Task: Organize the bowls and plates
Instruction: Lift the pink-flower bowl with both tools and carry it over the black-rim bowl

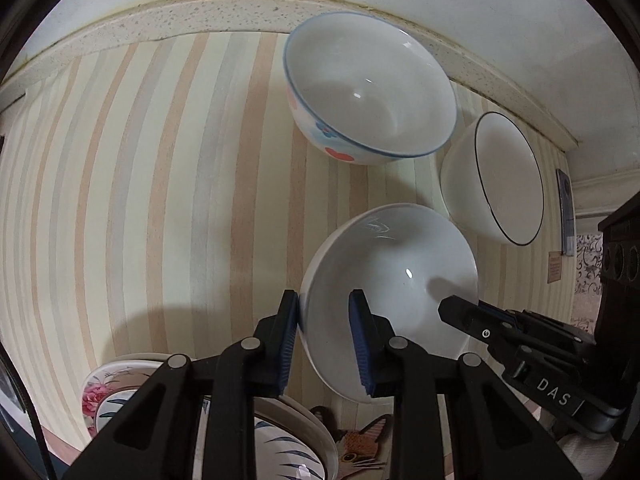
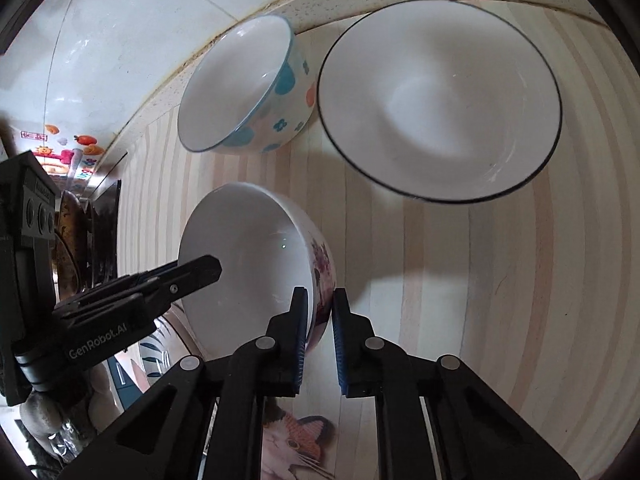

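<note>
The near bowl (image 1: 390, 280) is being gripped at 2 opposite points of its rim, likely so it can be lifted level and nested with the others. It is sitting on the striped mat (image 1: 160, 200). The left gripper (image 1: 324, 344) and the right gripper (image 2: 320, 344) are each being clamped narrowly on its wall.

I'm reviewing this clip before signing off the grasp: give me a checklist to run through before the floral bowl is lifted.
1. Left gripper jaws straddle the rim of the white ceramic bowl with purple flowers, pressing on it: ok.
2. Right gripper jaws clamp the opposite rim: ok.
3. Bowl empty: ok.
4. Dotted blue-rimmed bowl and black-rimmed white bowl apart from it: ok.
5. Stacked patterned plates clear of the lift: cannot tell.
</note>
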Action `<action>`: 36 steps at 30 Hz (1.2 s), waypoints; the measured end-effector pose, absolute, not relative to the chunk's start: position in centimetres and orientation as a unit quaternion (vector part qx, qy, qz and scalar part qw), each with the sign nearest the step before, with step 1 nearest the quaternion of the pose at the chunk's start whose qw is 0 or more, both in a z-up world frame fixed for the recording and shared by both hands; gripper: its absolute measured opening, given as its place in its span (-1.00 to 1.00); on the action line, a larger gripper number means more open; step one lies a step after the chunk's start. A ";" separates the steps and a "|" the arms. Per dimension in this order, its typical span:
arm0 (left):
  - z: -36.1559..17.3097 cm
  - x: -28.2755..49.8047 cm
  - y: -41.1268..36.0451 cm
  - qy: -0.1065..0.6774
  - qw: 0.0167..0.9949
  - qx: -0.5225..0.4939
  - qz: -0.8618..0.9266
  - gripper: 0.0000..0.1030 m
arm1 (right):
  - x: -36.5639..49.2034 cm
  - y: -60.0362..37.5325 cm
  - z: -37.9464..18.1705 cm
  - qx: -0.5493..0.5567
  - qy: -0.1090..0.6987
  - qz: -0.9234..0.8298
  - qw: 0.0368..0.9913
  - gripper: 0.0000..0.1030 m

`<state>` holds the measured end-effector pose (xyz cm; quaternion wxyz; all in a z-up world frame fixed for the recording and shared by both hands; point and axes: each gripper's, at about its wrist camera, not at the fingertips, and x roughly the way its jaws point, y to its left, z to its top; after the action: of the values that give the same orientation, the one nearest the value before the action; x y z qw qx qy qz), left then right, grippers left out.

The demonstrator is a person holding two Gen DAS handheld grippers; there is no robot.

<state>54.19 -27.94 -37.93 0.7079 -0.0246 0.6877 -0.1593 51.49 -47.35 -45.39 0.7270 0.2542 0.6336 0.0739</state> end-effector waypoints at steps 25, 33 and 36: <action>-36.6 42.5 -33.7 0.699 0.675 0.009 -0.235 -0.54 | 37.9 -52.2 -42.1 0.270 0.647 0.056 0.711 -0.74; -38.7 40.7 -36.0 0.706 0.665 0.044 -0.241 -0.54 | 34.3 -53.5 -45.1 0.293 0.660 0.040 0.691 -0.74; -38.7 40.9 -36.5 0.702 0.668 0.047 -0.245 -0.53 | 33.8 -53.7 -45.5 0.298 0.660 0.040 0.689 -0.74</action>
<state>40.93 -36.47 -38.74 0.6675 0.0473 0.7017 -0.2446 33.79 -53.69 -45.54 0.6887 0.2983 0.6596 0.0404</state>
